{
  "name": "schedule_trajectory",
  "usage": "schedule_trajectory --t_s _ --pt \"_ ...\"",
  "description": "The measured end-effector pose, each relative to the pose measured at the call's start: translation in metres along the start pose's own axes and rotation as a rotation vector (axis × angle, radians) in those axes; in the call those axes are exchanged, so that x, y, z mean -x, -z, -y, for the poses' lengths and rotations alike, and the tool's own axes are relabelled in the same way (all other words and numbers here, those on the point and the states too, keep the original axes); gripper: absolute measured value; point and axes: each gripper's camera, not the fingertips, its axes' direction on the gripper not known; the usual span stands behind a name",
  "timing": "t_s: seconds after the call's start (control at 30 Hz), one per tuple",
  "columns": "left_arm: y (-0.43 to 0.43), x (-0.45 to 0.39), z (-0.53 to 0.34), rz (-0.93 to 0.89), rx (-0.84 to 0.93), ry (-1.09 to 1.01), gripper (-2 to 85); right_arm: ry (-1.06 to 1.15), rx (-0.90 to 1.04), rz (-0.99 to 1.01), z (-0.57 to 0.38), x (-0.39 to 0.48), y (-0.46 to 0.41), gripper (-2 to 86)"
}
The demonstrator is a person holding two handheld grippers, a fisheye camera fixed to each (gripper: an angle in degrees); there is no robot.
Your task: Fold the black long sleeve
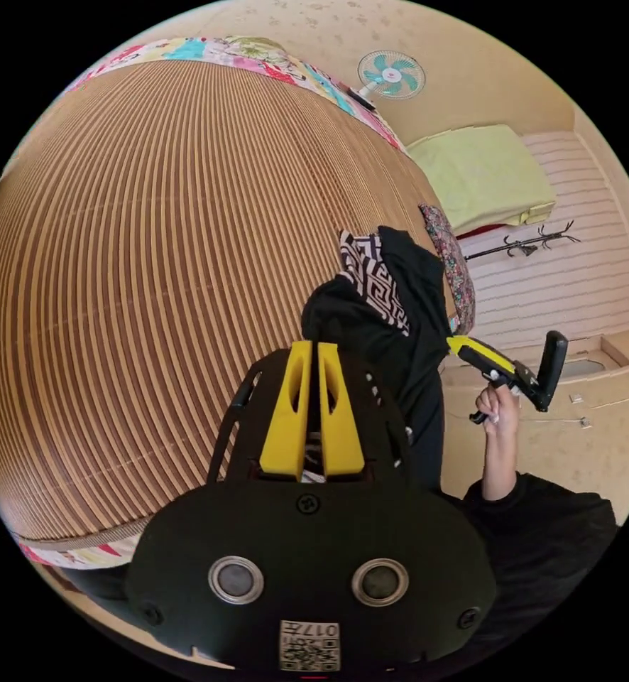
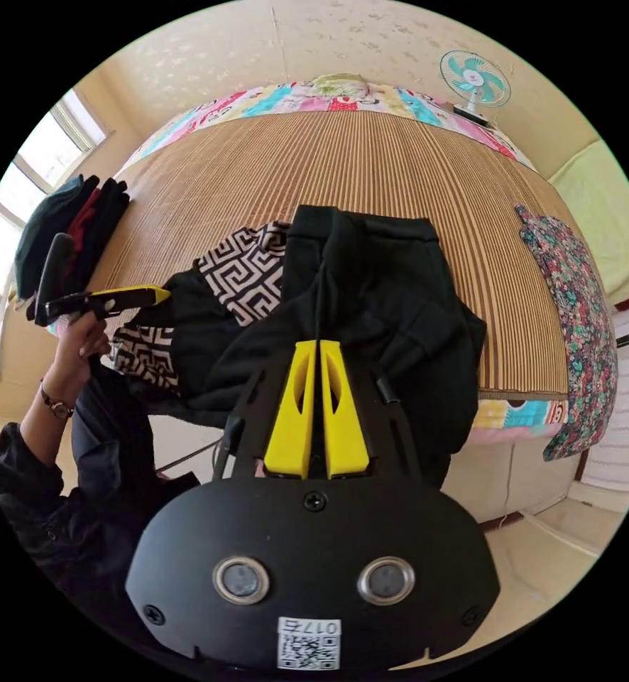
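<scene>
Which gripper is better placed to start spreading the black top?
Probably the right gripper: its closed jaws sit over the black long sleeve. The left gripper sits at the garment's edge, near the patterned cloth.

Only readable marks: small white sticker (image 1: 309,645) on black body of left gripper, with square code and short mirrored characters, too blurred to make out. Same kind of sticker (image 2: 309,643) on right gripper body.

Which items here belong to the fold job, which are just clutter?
Job:
- black long sleeve
- left hand-held gripper
- right hand-held gripper
- bamboo mat, the work surface

Lying about:
- black-and-white patterned cloth
- floral cloth
- stacked clothes
- fan
</scene>
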Motion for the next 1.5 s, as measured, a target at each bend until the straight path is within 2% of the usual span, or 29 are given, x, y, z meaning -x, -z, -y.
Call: schedule_trajectory --t_s 0.03,0.07,0.1,0.17,0.23,0.37,0.4,0.47,0.53,0.63,0.73,0.83,0.93,1.0,1.1,1.23,1.37,1.5 --pt "0.001 0.002 -0.003 -0.035 -0.002 0.016 0.0 -0.020 -0.058 0.060 -0.019 -0.009 0.024 1.6" --pt "0.011 0.010 -0.011 -0.145 -0.077 0.053 -0.4 -0.026 -0.088 0.095 -0.028 -0.013 0.036 1.5" --pt "0.031 0.020 -0.023 -0.313 -0.214 0.085 -0.6 -0.005 -0.136 0.171 -0.047 -0.020 0.058 1.3" --pt "0.062 0.032 -0.037 -0.503 -0.375 0.119 -0.8 0.102 -0.152 0.304 -0.068 -0.025 0.084 1.3" --pt "0.092 0.025 -0.039 -0.585 -0.471 0.044 -0.9 0.434 -0.132 0.593 -0.091 -0.018 0.115 1.2" --pt "0.170 -0.032 -0.022 -0.852 -0.597 -0.389 -0.9 0.824 -0.132 0.906 -0.112 -0.007 0.149 1.5" --pt "0.195 -0.053 -0.018 -0.910 -0.598 -0.531 -0.9 0.905 -0.141 0.980 -0.114 -0.010 0.159 1.8" --pt "0.228 -0.085 -0.010 -0.976 -0.515 -0.697 -0.9 0.922 -0.225 1.018 -0.112 -0.024 0.173 2.4" --pt "0.261 -0.117 -0.013 -0.983 -0.473 -0.840 -0.9 0.818 -0.365 0.975 -0.100 -0.052 0.184 4.0" --pt "0.307 -0.171 -0.032 -0.868 -0.420 -0.996 -0.9 0.586 -0.432 0.874 -0.070 -0.081 0.179 8.7" --pt "0.335 -0.217 -0.053 -0.746 -0.360 -1.079 -1.0 0.477 -0.474 1.010 -0.037 -0.099 0.171 10.7" --pt "0.352 -0.240 -0.066 -0.750 -0.303 -1.107 -1.0 0.448 -0.526 1.204 -0.011 -0.108 0.168 10.2" --pt "0.359 -0.238 -0.059 -0.882 -0.205 -1.077 -0.9 0.463 -0.505 1.301 0.006 -0.107 0.169 9.9" --pt "0.359 -0.219 -0.044 -1.047 -0.125 -0.983 -0.9 0.498 -0.461 1.285 0.011 -0.100 0.173 9.9" --pt "0.346 -0.207 -0.032 -1.160 -0.010 -0.875 -0.9 0.539 -0.405 1.202 0.010 -0.085 0.178 10.3" --pt "0.336 -0.223 -0.041 -1.089 0.031 -0.911 -1.0 0.566 -0.337 1.163 0.006 -0.074 0.178 11.7" --pt "0.328 -0.257 -0.058 -1.006 0.102 -0.990 -1.0 0.531 -0.352 1.192 0.001 -0.085 0.178 13.3" --pt "0.341 -0.276 -0.071 -0.989 0.090 -1.033 -1.0 0.532 -0.292 1.184 -0.007 -0.089 0.171 15.1"
